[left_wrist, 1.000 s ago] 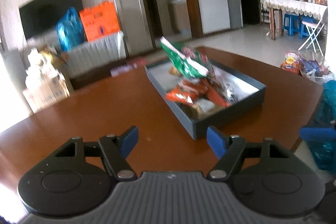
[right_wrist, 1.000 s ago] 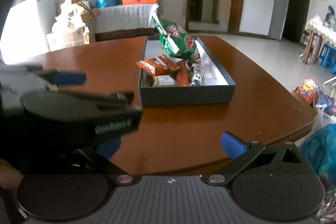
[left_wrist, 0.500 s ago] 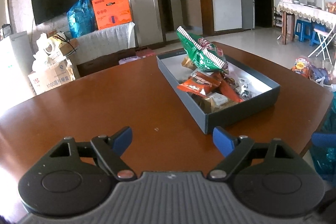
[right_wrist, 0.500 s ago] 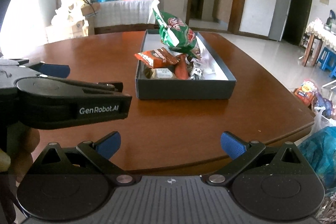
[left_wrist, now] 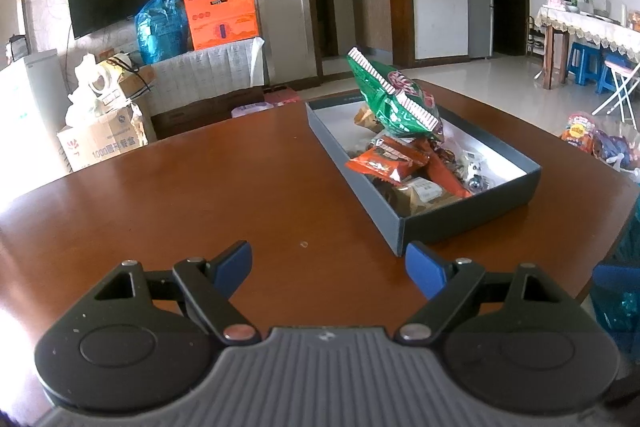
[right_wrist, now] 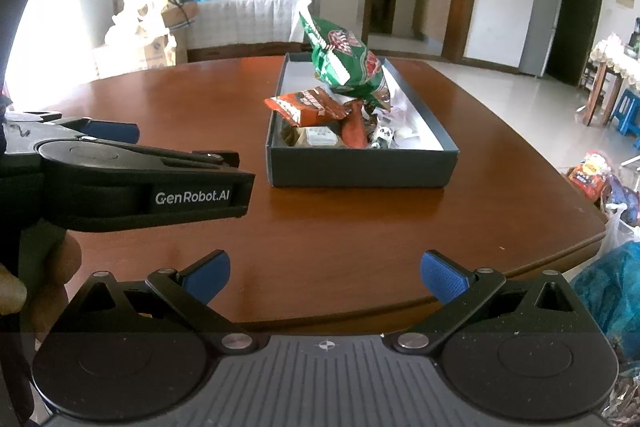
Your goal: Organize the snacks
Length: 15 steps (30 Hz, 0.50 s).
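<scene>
A dark grey box [left_wrist: 468, 215] [right_wrist: 360, 169] sits on the brown table, holding several snacks. A green bag [left_wrist: 394, 103] [right_wrist: 346, 65] stands tilted on top, an orange-red packet [left_wrist: 384, 163] [right_wrist: 308, 107] lies in front of it, with small wrapped items beside. My left gripper [left_wrist: 328, 265] is open and empty, over the table near the box's front corner; it also shows from the side in the right wrist view [right_wrist: 120, 163]. My right gripper [right_wrist: 324, 277] is open and empty, near the table's front edge, short of the box.
The round brown table [left_wrist: 200, 187] spreads left of the box. Its edge [right_wrist: 560, 251] curves at the right, with bags on the floor [right_wrist: 600, 179] beyond. Cardboard boxes [left_wrist: 104, 135] and a cabinet stand behind the table.
My left gripper has swung so the box sits further right and the view has steadied. My right gripper has held nearly still, tilting slightly down.
</scene>
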Available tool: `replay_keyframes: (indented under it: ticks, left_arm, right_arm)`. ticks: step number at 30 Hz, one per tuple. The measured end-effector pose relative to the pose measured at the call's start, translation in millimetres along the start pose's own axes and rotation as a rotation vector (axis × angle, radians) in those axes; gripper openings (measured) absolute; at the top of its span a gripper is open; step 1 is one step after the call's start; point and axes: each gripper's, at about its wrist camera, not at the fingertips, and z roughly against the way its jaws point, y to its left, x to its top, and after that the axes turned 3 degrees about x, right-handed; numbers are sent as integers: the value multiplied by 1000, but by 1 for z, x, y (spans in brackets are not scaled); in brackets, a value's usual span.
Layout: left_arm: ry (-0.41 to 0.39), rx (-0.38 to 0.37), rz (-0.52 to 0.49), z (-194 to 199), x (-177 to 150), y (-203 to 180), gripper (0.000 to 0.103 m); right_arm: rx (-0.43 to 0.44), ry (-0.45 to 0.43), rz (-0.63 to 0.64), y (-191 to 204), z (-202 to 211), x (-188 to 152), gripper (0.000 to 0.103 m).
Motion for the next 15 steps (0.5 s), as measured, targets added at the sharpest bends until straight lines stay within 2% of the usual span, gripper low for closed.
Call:
replay_keyframes:
  ticks: [15]
  left_arm:
    - [10,5,22,-4,-1,2,85]
  right_arm:
    - [16,6,13,0,-1,-2,103]
